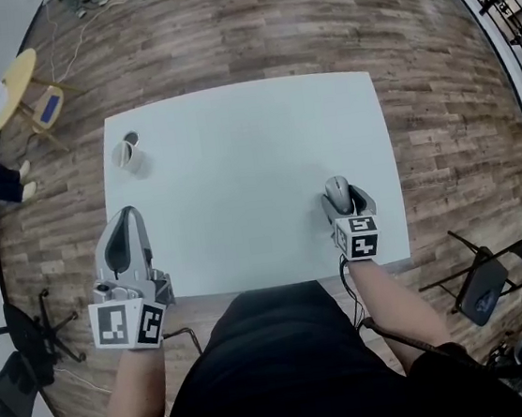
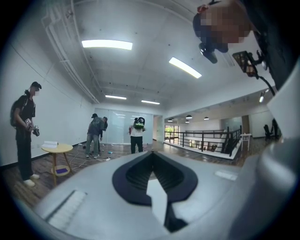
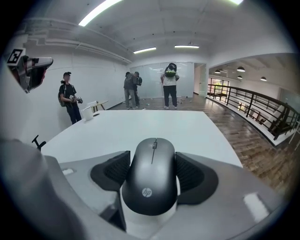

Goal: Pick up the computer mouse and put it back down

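A dark grey computer mouse (image 1: 337, 191) sits between the jaws of my right gripper (image 1: 340, 201) near the front right of the white table (image 1: 236, 159). In the right gripper view the black pads (image 3: 111, 171) press on both sides of the mouse (image 3: 154, 176), and its front points away across the table. The mouse looks raised a little off the tabletop. My left gripper (image 1: 128, 215) hovers at the table's front left corner. It points level, and in the left gripper view its jaws (image 2: 151, 157) are shut with nothing between them.
A white cup (image 1: 127, 153) stands at the table's far left (image 3: 87, 113). A folding chair (image 1: 487, 279) is on the floor to the right, an office chair (image 1: 19, 355) to the left, and a small yellow table (image 1: 10, 87) beyond. Several people (image 3: 131, 89) stand far off.
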Tool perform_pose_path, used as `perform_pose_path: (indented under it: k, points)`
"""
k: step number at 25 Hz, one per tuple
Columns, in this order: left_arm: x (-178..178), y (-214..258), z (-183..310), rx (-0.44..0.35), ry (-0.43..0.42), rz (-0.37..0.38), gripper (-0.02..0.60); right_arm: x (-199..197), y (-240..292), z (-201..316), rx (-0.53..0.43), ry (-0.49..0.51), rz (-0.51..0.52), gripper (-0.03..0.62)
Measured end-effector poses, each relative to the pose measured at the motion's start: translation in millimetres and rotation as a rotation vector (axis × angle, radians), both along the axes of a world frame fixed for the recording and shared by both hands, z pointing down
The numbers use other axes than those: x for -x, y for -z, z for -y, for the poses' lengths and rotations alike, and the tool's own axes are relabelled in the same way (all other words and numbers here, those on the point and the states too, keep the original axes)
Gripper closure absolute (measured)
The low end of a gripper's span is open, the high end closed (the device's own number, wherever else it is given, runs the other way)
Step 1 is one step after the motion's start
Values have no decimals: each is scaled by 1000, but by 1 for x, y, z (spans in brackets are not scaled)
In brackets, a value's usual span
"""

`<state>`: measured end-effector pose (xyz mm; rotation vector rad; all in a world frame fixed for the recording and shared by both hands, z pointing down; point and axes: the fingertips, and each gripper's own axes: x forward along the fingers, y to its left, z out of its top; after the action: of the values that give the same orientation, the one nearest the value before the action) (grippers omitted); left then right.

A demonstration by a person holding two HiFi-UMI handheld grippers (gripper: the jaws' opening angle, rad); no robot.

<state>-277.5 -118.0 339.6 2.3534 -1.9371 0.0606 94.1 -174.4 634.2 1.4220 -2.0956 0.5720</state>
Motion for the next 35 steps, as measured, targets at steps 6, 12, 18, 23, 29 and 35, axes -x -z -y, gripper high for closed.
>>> perform_pose_path:
  k: [6, 12, 18, 23, 29, 35]
  points:
    - [-4, -1, 1, -4, -16, -15, 574, -10, 21, -4, -11, -41, 34, 293]
    - [-6, -1, 4, -3, -21, -18, 574, -10, 49, -6, -64, 23, -15, 293]
    - [-5, 3, 6, -8, -20, -16, 574, -6, 78, -7, -85, 30, 29, 293]
    - [-9, 5, 6, -20, -27, -13, 574, -4, 108, -7, -119, 50, 36, 293]
    - [-9, 5, 6, -31, -30, 20, 574, 0, 142, -12, -166, 82, 17, 293]
    - [-7, 12, 10, -57, -30, 16, 574, 9, 175, -16, -241, 159, -62, 293]
